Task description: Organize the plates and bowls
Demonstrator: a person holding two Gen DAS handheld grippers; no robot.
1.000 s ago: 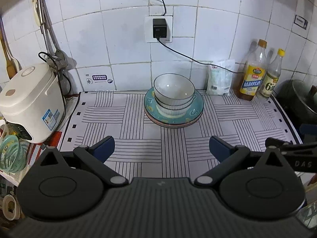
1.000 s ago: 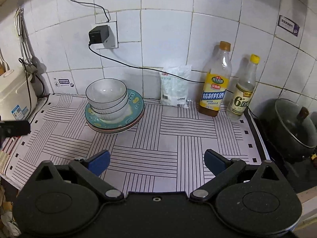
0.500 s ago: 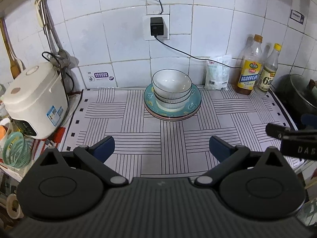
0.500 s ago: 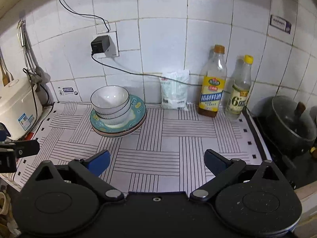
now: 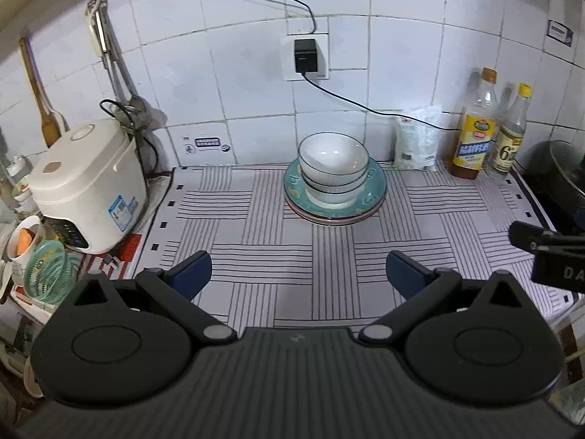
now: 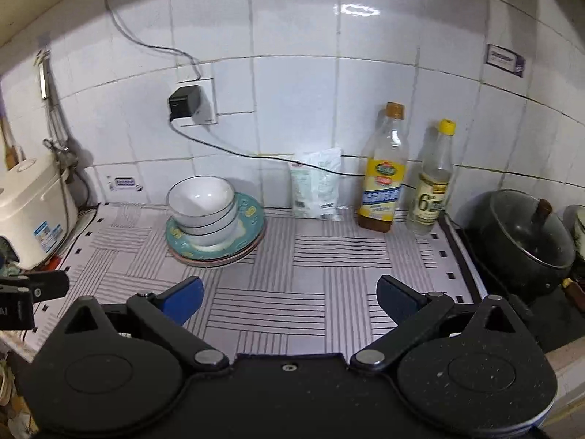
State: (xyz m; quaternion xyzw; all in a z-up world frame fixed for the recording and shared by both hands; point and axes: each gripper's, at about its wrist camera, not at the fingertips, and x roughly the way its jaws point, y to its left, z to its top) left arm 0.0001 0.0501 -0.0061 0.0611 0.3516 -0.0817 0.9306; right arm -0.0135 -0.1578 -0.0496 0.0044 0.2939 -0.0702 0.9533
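A striped mat (image 5: 278, 241) covers the counter, and everything else can be placed against it. At its left edge stands a white rice cooker (image 5: 86, 183), half off the mat, with a green mesh basket (image 5: 47, 270) just in front of the cooker. Off the mat's right edge sits a dark lidded pot (image 6: 526, 237).

Toward the back of the mat, near the tiled wall, is the stack of plates (image 5: 334, 203): a teal patterned plate on top with pinkish plate rims showing beneath it. Nested white bowls (image 5: 332, 166) with dark rims stand upright on the teal plate, the top one empty.

At the mat's back right corner, against the wall, stand a yellow-labelled oil bottle (image 6: 384, 172) and, just beside it to the right, a clear bottle with a yellow cap (image 6: 433, 183). A white packet (image 6: 318, 183) leans on the wall between the oil bottle and the plates.

Above the mat, a black charger (image 5: 305, 56) sits in a wall socket, its cable trailing right behind the packet.

The left gripper (image 5: 298, 274) hangs over the mat's front edge, jaws spread wide and empty, well apart from the stack. The right gripper (image 6: 289, 298) hangs over the mat's front right part, likewise spread wide with nothing between its blue pads (image 6: 182, 298).
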